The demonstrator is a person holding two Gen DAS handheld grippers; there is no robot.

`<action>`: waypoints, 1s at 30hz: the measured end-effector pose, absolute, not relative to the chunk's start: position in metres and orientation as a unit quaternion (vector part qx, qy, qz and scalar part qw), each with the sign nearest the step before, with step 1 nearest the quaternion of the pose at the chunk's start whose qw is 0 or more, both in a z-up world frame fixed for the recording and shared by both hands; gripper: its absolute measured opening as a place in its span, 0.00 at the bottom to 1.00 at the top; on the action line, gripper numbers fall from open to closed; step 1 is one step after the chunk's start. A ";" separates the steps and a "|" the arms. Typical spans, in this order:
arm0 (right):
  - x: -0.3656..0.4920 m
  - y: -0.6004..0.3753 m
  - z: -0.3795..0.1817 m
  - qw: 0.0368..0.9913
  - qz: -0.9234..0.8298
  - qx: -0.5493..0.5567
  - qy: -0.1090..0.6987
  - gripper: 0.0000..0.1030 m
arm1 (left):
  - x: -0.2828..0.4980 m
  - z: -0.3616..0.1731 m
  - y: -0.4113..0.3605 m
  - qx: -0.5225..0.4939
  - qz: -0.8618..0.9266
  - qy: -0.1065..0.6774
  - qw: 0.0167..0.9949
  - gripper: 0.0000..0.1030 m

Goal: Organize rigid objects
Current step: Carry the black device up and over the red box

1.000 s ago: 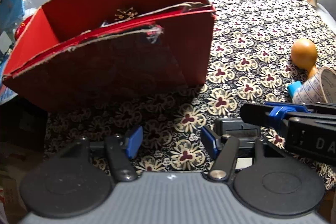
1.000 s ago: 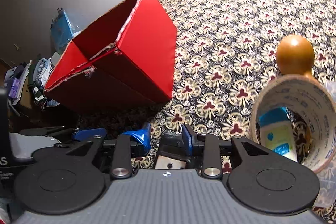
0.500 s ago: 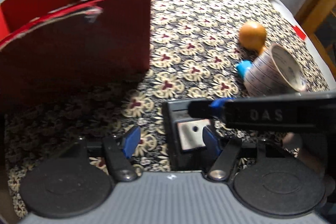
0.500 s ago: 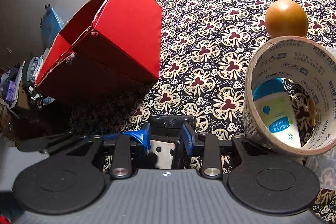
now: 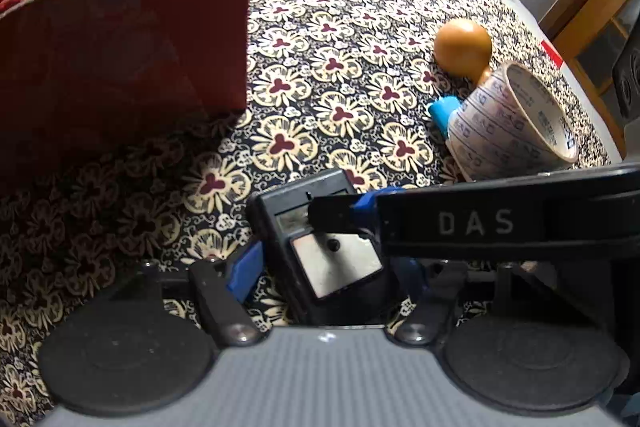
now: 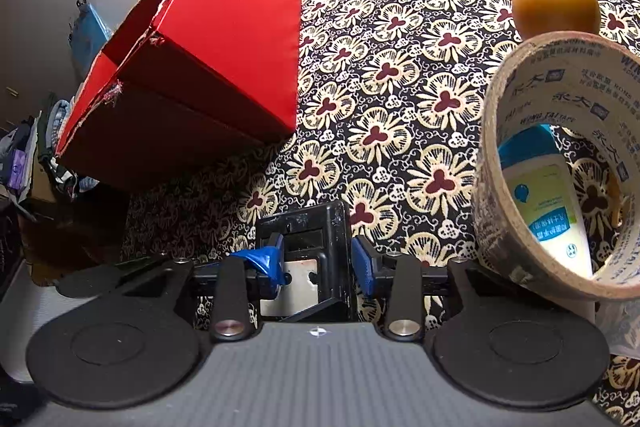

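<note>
Black box [image 5: 320, 251], pale scuffed plate on top, lying between both grippers' spread jaws, right's opening; tape roll [image 6: 560, 167] alongside.

Left black two-finger gripper with blue pads [image 5: 324, 269] is angled steeply downward, jaws spread wide. Right black gripper with blue pads [image 6: 320, 259], likewise pitched down, is shown with jaws opening.

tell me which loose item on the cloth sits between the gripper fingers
The black box, between both grippers' fingers; the tape roll, bottle and brown ball lie off to the side.
</note>
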State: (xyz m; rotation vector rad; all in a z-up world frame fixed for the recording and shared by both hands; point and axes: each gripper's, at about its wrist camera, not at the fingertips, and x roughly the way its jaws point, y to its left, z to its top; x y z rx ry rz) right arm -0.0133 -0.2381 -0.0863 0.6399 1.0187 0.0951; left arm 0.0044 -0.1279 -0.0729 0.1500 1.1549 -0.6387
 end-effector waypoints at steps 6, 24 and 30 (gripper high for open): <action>-0.008 -0.233 -0.086 0.828 0.054 0.283 0.481 0.22 | 0.010 -0.073 -0.117 0.039 -0.295 0.534 0.792 0.62; -0.018 -0.229 -0.052 0.854 0.041 0.297 0.426 0.19 | 0.009 -0.032 -0.109 0.093 -0.324 0.471 0.815 0.40; -0.026 -0.228 -0.015 0.880 0.024 0.291 0.375 0.19 | 0.006 0.000 -0.107 0.107 -0.357 0.422 0.827 0.39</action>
